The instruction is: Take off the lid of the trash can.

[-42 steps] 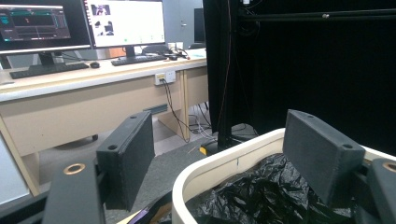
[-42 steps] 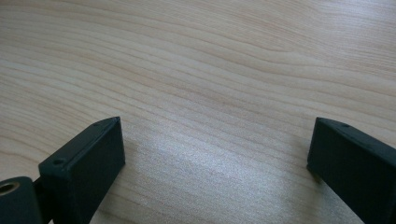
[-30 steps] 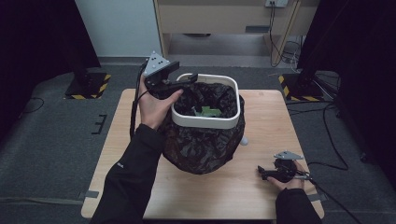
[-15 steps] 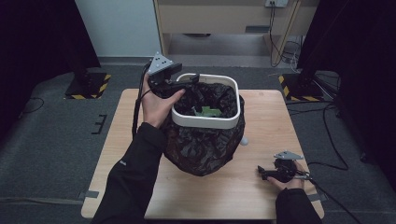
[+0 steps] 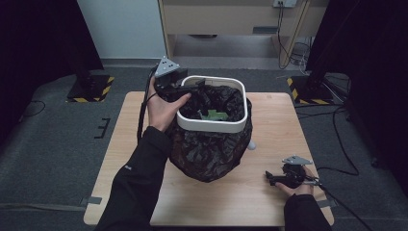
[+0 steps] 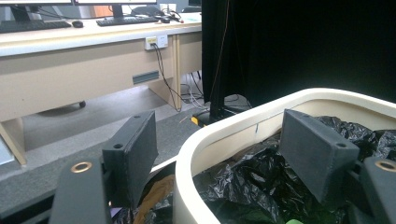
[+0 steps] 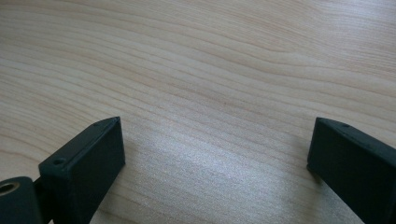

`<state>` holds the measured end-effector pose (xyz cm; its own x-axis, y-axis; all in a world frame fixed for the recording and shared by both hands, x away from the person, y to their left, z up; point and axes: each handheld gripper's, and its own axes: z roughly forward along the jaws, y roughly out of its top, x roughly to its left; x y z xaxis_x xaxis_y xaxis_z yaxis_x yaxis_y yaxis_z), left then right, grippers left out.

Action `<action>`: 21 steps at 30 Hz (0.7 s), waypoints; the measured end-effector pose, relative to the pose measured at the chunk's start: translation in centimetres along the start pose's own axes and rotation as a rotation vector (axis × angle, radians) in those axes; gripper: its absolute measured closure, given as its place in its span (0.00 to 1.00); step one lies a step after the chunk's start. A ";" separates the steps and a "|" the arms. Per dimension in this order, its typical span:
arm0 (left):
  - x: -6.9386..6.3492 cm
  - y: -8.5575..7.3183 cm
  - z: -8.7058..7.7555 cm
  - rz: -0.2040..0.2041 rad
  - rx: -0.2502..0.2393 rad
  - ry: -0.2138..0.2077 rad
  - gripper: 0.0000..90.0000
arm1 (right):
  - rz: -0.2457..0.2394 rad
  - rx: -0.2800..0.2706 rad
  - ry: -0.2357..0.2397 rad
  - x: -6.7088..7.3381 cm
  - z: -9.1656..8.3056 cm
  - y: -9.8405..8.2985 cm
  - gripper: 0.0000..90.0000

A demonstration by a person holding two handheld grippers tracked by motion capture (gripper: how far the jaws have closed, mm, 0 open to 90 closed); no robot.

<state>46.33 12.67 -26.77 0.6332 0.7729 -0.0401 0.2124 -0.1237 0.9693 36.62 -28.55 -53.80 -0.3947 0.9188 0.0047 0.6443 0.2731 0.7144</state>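
A white bin [image 5: 211,126] lined with a black plastic bag [image 5: 207,154] stands in the middle of the wooden table [image 5: 274,125]; the bag hangs down over the bin's outside. Something green [image 5: 211,115] lies inside. My left gripper [image 5: 195,86] is at the bin's far left corner and stands open. In the left gripper view its jaws [image 6: 217,135] straddle the white rim [image 6: 243,116], one outside and one over the bag [image 6: 247,177], without pressing. My right gripper [image 5: 272,178] rests low on the table at the front right, open [image 7: 215,135] over bare wood [image 7: 210,70].
A small white object [image 5: 251,144] lies on the table beside the bag's right side. Beyond the table are a pale desk [image 5: 231,19] and black stands with striped bases [image 5: 89,89] on the grey floor.
The left gripper has shifted slightly to the right at the bin's rim. The right gripper has stayed where it was.
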 end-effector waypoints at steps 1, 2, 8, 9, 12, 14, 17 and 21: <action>0.0 0.0 0.0 0.000 0.005 0.002 0.30 | 0.000 0.000 0.000 0.0 0.0 0.0 0.05; 0.1 -0.1 0.0 0.001 0.009 0.004 0.31 | 0.000 0.000 0.000 0.0 0.0 0.0 0.05; 0.1 -0.1 0.1 -0.002 0.020 -0.009 0.35 | 0.000 0.000 0.001 0.0 0.0 0.0 0.05; 0.1 -0.1 0.1 -0.002 0.020 -0.009 0.37 | -0.001 0.000 0.000 0.0 0.0 0.0 0.05; 0.2 -0.2 0.1 -0.009 0.025 -0.025 0.42 | 0.000 0.000 0.001 0.0 0.0 0.0 0.05; 0.1 -0.2 0.1 -0.002 0.028 -0.027 0.47 | 0.000 0.000 0.001 0.0 0.0 0.0 0.05; 0.1 -0.2 0.1 0.002 0.029 -0.021 0.49 | 0.000 0.000 0.001 0.0 0.0 0.0 0.05; 0.1 -0.3 0.1 0.007 0.027 -0.016 0.51 | -0.001 0.000 0.001 0.0 0.0 0.0 0.05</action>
<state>46.41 12.72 -27.05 0.6468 0.7617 -0.0378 0.2276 -0.1455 0.9628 36.62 -28.54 -53.80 -0.3956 0.9184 0.0048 0.6439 0.2736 0.7145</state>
